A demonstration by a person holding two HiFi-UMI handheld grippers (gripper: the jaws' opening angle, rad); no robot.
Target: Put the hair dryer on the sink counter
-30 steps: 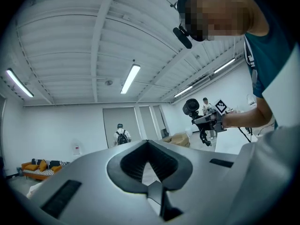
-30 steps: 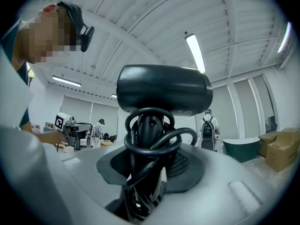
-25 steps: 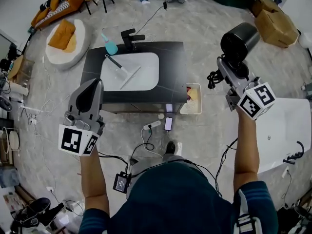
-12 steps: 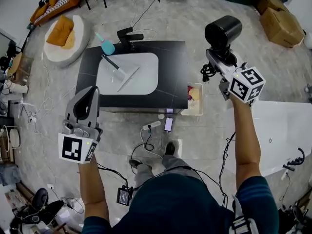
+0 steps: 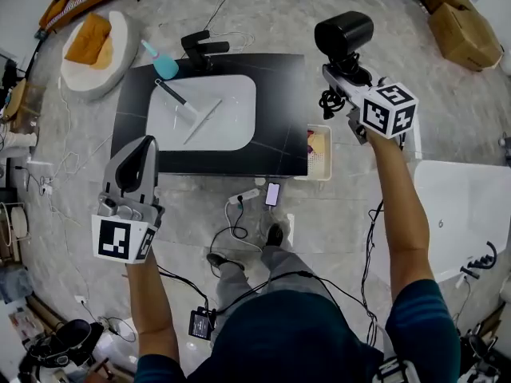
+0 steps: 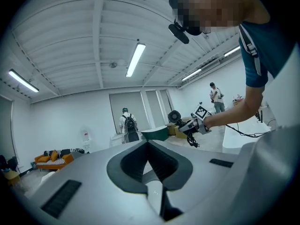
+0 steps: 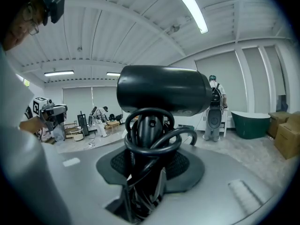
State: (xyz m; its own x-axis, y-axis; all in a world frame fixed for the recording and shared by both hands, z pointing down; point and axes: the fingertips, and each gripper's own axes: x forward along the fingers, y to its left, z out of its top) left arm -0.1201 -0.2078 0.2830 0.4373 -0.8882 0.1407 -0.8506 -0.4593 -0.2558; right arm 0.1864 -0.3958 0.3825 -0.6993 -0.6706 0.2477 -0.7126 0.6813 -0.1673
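The black hair dryer (image 5: 343, 33) stands upright in my right gripper (image 5: 340, 73), which is shut on its handle. In the right gripper view the dryer's barrel (image 7: 161, 90) lies crosswise above the jaws, and the coiled cord (image 7: 152, 142) wraps the handle between them. The dryer hangs just past the right edge of the black sink counter (image 5: 281, 110), not touching it. My left gripper (image 5: 144, 146) is in front of the counter's left end, shut and holding nothing. Its jaw tips meet in the left gripper view (image 6: 149, 143).
The counter holds a white basin (image 5: 227, 122) with a brush (image 5: 180, 100) in it, a black faucet (image 5: 200, 48) and a teal bottle (image 5: 162, 65). A white basket (image 5: 319, 170) sits on the floor by the counter's right side. A phone (image 5: 272, 194), cables and a white bathtub (image 5: 455, 214) lie nearby.
My right gripper has carried the hair dryer leftward, closer to the counter's right edge. My left gripper has drawn back toward me, and it stays shut.
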